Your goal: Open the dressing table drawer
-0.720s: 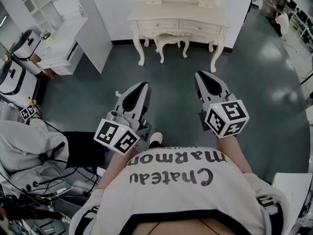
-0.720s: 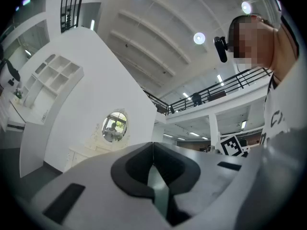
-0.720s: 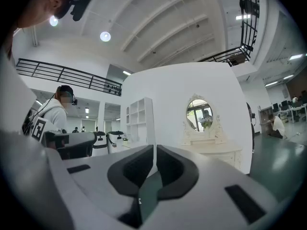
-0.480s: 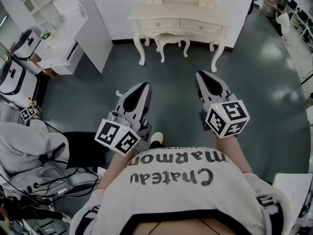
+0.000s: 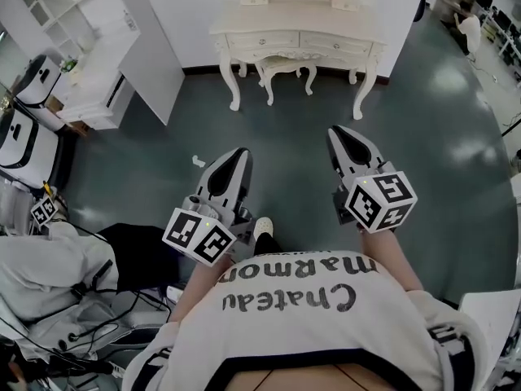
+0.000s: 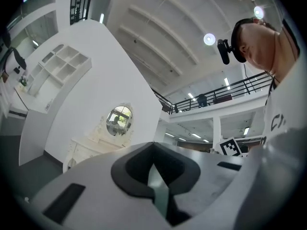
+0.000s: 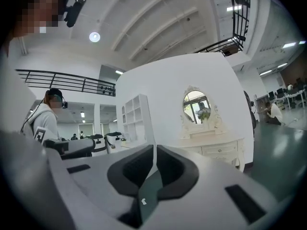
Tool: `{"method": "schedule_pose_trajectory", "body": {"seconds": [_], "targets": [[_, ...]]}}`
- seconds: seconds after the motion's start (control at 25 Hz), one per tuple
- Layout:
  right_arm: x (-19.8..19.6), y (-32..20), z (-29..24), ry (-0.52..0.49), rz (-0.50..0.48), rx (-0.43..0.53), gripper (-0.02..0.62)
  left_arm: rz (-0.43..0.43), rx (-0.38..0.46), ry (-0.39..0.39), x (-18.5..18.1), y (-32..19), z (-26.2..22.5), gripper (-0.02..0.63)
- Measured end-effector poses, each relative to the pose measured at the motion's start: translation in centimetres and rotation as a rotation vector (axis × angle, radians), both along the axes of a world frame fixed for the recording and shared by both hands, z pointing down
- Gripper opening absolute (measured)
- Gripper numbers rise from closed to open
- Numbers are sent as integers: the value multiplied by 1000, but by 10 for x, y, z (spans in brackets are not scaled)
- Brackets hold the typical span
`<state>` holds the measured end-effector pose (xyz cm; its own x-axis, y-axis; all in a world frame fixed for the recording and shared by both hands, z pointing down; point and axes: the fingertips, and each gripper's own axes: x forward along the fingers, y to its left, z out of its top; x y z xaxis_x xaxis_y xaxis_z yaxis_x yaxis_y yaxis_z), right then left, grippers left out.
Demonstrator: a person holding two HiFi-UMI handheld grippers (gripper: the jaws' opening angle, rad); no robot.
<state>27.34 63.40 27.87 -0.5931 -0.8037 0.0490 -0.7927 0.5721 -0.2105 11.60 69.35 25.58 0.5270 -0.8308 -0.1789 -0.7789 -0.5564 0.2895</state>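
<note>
Head view looked steeply down at the dressing table (image 5: 297,24), which stood against a white wall, well apart from both grippers. Its left drawer (image 5: 262,41) and right drawer (image 5: 332,46) sat flush with the table's front, both closed. A small stool (image 5: 285,69) was tucked between the table's legs. A white shelf unit (image 5: 85,63) stood to the left of the table, at an angle to it.

The left gripper (image 5: 237,155) and the right gripper (image 5: 341,133) were held side by side over the dark green floor (image 5: 423,137), on the near side of the table, both pointing toward it and touching nothing. The right one reached a little nearer to the table than the left. Each carried a cube with square markers at its rear end, close to the person's white shirt (image 5: 301,316).

In the left gripper view the left gripper (image 6: 153,150) had its jaws pressed together at the tips, with nothing between them; the table's oval mirror (image 6: 120,120) showed beyond, to the left of the tips.

In the right gripper view the right gripper (image 7: 154,152) was likewise closed tight and empty. The dressing table (image 7: 216,150) stood ahead, to the right of the tips, its oval mirror (image 7: 197,107) above the top and its drawer fronts unopened.
</note>
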Motion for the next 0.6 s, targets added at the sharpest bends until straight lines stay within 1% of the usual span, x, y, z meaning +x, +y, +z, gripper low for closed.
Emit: {"method": "schedule_pose_trajectory", "body": {"seconds": [0.16, 0.28, 0.4, 0.6], "targets": [[-19, -32, 2, 16, 6, -24, 38, 3, -4, 8, -20, -39, -4, 23], [-38, -65, -4, 41, 14, -22, 38, 12, 7, -16, -34, -75, -11, 23], [-60, -99, -12, 37, 18, -29, 38, 37, 13, -54, -50, -110, -18, 23], [-105, -155, -31, 21, 13, -5, 38, 43, 60, -75, -92, -165, -41, 23]]}}
